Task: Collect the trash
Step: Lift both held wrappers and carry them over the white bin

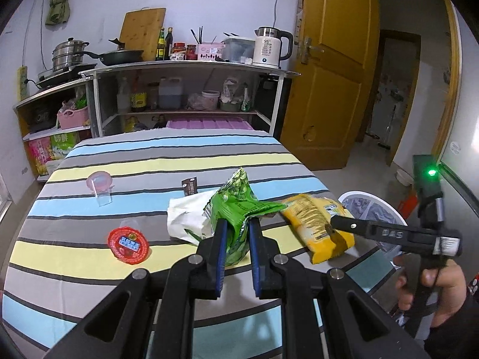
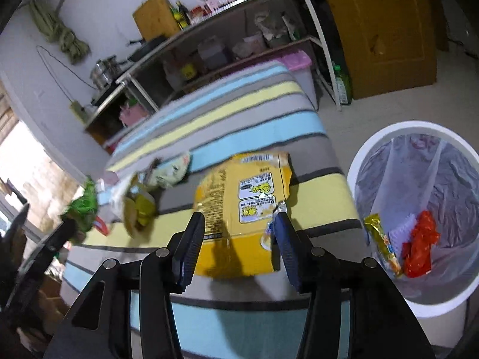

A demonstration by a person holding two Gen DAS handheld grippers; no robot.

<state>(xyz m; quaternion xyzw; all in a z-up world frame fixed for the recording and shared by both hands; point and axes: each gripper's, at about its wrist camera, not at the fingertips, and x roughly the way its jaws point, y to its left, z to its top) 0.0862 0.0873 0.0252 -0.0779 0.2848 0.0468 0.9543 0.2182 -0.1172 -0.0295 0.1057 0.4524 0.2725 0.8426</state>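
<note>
Clamping 1 green wrapper point(image 1: 239, 209), the left gripper point(image 1: 236, 227) tilts down over the striped table point(image 1: 119, 164); the right gripper point(image 2: 239, 224) gapes around 1 yellow bag point(image 2: 239, 197), beside 1 white bin point(image 2: 359, 161) with 3 scraps.

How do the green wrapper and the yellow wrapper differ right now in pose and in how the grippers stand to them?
The green wrapper is crumpled and pinched in the shut left gripper; the yellow wrapper lies flat on the striped cloth, with the right gripper open over it, not gripping. Both are empty snack bags, neither yet in the white bin.
</note>
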